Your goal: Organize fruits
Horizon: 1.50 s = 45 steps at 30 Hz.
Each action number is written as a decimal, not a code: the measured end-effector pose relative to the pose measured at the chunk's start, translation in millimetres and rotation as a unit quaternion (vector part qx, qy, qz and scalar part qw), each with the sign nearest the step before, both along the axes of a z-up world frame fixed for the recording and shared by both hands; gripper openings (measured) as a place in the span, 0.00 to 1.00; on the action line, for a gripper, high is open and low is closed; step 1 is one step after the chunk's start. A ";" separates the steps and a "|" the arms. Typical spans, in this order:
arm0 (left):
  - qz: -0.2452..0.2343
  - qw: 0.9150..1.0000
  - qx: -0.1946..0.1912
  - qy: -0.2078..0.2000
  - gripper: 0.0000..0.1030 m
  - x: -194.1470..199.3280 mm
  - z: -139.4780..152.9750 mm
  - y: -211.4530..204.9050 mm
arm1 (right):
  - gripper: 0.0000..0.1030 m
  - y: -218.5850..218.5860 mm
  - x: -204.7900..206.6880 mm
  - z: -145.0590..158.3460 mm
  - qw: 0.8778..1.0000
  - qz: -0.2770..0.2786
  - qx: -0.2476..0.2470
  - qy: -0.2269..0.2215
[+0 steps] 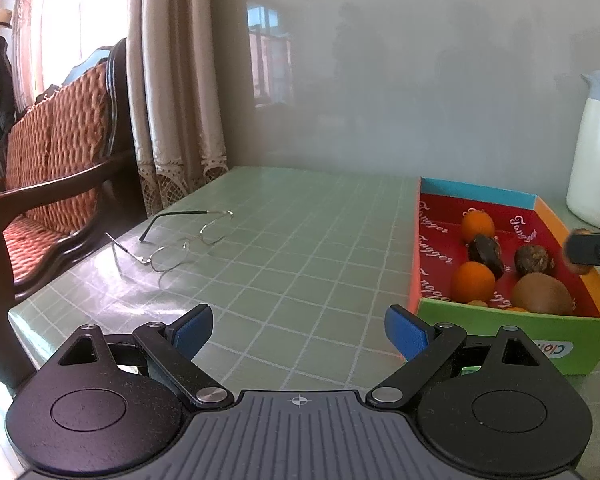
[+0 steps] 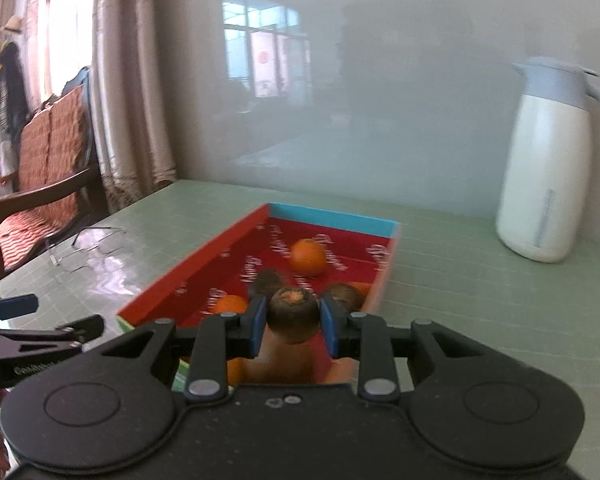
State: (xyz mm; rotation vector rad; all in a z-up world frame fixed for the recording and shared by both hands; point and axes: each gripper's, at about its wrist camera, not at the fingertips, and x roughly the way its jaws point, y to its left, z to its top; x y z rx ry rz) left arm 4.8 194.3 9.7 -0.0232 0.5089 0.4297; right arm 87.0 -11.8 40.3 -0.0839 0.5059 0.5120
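The box (image 1: 512,336) repeats a white script word inside, possibly "Tongger".

fruits (image 1: 473,282) in box (image 1: 512,330), glasses (image 1: 180,240) left, jug (image 1: 594,160) behind

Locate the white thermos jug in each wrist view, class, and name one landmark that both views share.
Left wrist view: the white thermos jug stands at the far right edge, behind the fruit box, partly cut off.
Right wrist view: it stands whole at upper right, right of the box.
Shared landmark: the eyeglasses on the table's left side.
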 end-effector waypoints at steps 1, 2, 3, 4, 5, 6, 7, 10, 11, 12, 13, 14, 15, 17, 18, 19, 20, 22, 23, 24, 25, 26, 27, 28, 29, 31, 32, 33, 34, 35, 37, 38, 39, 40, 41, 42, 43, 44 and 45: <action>0.000 1.000 0.001 0.001 0.90 -0.1 0.0 0.3 | 0.26 5.2 0.2 -0.2 1.000 0.005 -0.002 -0.001; 0.001 1.000 0.003 0.003 0.90 -0.4 -0.6 1.0 | 0.26 11.5 0.6 -0.6 1.000 0.012 -0.004 -0.002; 0.002 1.000 0.003 0.004 0.90 -0.9 -0.9 2.2 | 0.26 16.7 0.7 -0.7 1.000 0.017 -0.004 -0.002; 0.004 1.000 0.004 0.005 0.90 -1.1 -1.4 3.3 | 0.26 21.8 1.4 -0.7 1.000 0.021 -0.003 -0.002; 0.005 1.000 0.004 0.006 0.90 -1.7 -1.8 4.9 | 0.26 26.6 2.2 -0.8 1.000 0.026 -0.003 -0.001; 0.007 1.000 0.004 0.007 0.90 -2.3 -1.9 5.8 | 0.26 31.1 2.8 -0.9 1.000 0.030 -0.003 0.000; 0.008 1.000 0.004 0.007 0.90 -2.7 -2.2 7.0 | 0.26 36.0 3.9 -1.5 0.999 0.035 -0.003 0.001; 0.011 1.000 0.004 0.009 0.90 -4.1 -2.9 9.4 | 0.26 46.1 5.9 -3.1 0.999 0.043 -0.003 0.003; 0.011 1.000 0.005 0.011 0.90 -4.4 -3.1 9.7 | 0.26 48.6 6.3 -3.9 0.999 0.045 -0.003 0.004; 0.010 1.000 0.005 0.012 0.90 -4.2 -3.3 10.0 | 0.26 50.6 6.3 -4.5 0.999 0.046 -0.003 0.004; 0.009 1.000 0.005 0.012 0.90 -3.7 -3.3 10.7 | 0.26 52.6 6.9 -5.6 0.999 0.047 -0.004 0.005; 0.008 1.000 0.005 0.012 0.90 -3.5 -3.0 10.3 | 0.26 54.2 7.5 -6.5 0.999 0.048 -0.004 0.007; 0.007 1.000 0.005 0.013 0.90 -2.9 -2.8 9.2 | 0.26 55.4 8.0 -7.3 0.999 0.048 -0.004 0.008; 0.003 1.000 0.006 0.013 0.90 -2.3 -2.3 6.3 | 0.26 57.7 9.1 -7.4 0.999 0.049 -0.003 0.010; 0.001 1.000 0.007 0.013 0.90 -1.7 -1.9 4.3 | 0.26 59.1 9.5 -7.6 0.999 0.049 -0.003 0.011; -0.001 1.000 0.008 0.013 0.90 -0.7 -1.6 2.4 | 0.28 61.0 10.8 -7.7 0.999 0.049 -0.004 0.013; -0.002 1.000 0.009 0.014 0.90 0.2 -2.0 0.9 | 0.32 64.0 13.0 -8.3 0.998 0.052 -0.009 0.020; -0.005 1.000 0.008 0.014 0.90 1.0 -1.9 -2.2 | 0.48 65.9 13.9 -7.8 0.998 0.051 -0.017 0.020; -0.006 1.000 0.008 0.014 0.90 1.2 -1.5 -3.2 | 0.59 62.8 12.2 -5.8 0.999 0.048 -0.014 0.013; -0.007 1.000 0.007 0.014 0.90 1.4 -0.8 -4.3 | 0.66 57.8 10.3 -4.2 0.999 0.045 -0.008 0.007; -0.008 1.000 0.007 0.013 0.90 1.5 0.0 -5.6 | 0.68 50.6 8.7 -1.6 0.999 0.039 -0.002 0.003; -0.010 1.000 0.005 0.010 0.90 1.9 1.0 -7.3 | 0.71 44.6 8.4 0.4 0.999 0.034 -0.002 0.002; -0.011 1.000 0.002 0.008 0.90 2.1 2.1 -8.3 | 0.74 38.0 8.8 2.0 1.000 0.029 -0.002 0.003; -0.014 1.000 -0.002 0.006 0.90 2.3 3.7 -10.3 | 0.78 28.4 8.5 4.6 1.000 0.023 0.000 0.003; -0.016 1.000 -0.007 0.004 0.93 2.8 5.0 -12.8 | 0.86 20.3 8.7 6.8 1.000 0.017 0.002 0.004; -0.020 1.000 -0.014 -0.002 1.00 4.2 8.3 -18.4 | 0.97 -0.3 7.5 10.5 1.000 -0.001 0.005 0.006; -0.023 1.000 -0.014 -0.007 1.00 4.6 10.5 -22.5 | 0.98 -9.8 6.5 12.1 1.000 -0.010 0.004 0.007; -0.028 0.999 -0.013 -0.010 1.00 5.5 12.2 -27.1 | 0.98 -21.8 4.9 13.9 1.000 -0.021 0.006 0.005; -0.030 0.999 -0.012 -0.013 1.00 6.8 13.4 -32.1 | 0.98 -30.5 4.3 15.1 1.000 -0.030 0.005 0.005; -0.032 0.999 -0.010 -0.016 1.00 8.4 14.5 -37.4 | 0.99 -41.5 3.2 16.4 0.999 -0.041 0.003 0.005; -0.046 0.999 -0.013 -0.023 1.00 12.2 17.6 -48.0 | 1.00 -61.0 0.0 17.0 0.998 -0.059 0.000 0.001; -0.050 0.998 -0.016 -0.029 1.00 13.6 19.4 -53.7 | 1.00 -72.0 -3.3 16.6 0.998 -0.067 -0.002 -0.005; -0.052 0.998 -0.019 -0.036 1.00 15.0 20.8 -59.9 | 1.00 -81.7 -6.2 15.7 0.997 -0.074 -0.003 -0.009; -0.057 0.997 -0.021 -0.039 1.00 16.5 21.9 -66.0 | 1.00 -91.8 -9.3 14.5 0.997 -0.082 -0.005 -0.013; -0.065 0.997 -0.024 -0.039 1.00 19.5 23.2 -72.7 | 1.00 -102.8 -12.9 11.9 0.996 -0.090 -0.001 -0.018; -0.072 0.996 -0.025 -0.038 1.00 22.3 25.2 -80.6 | 1.00 -112.5 -16.1 10.3 0.995 -0.097 0.005 -0.021; -0.078 0.996 -0.020 -0.041 1.00 22.3 27.6 -89.5 | 1.00 -122.3 -19.8 8.0 0.994 -0.103 0.010 -0.024; -0.083 0.995 -0.008 -0.045 1.00 20.8 29.5 -99.0 | 1.00 -131.9 -24.3 5.1 0.993 -0.113 0.014 -0.028; -0.087 0.995 0.006 -0.047 1.00 17.6 30.6 -109.5 | 1.00 -139.5 -28.2 2.7 0.992 -0.120 0.016 -0.033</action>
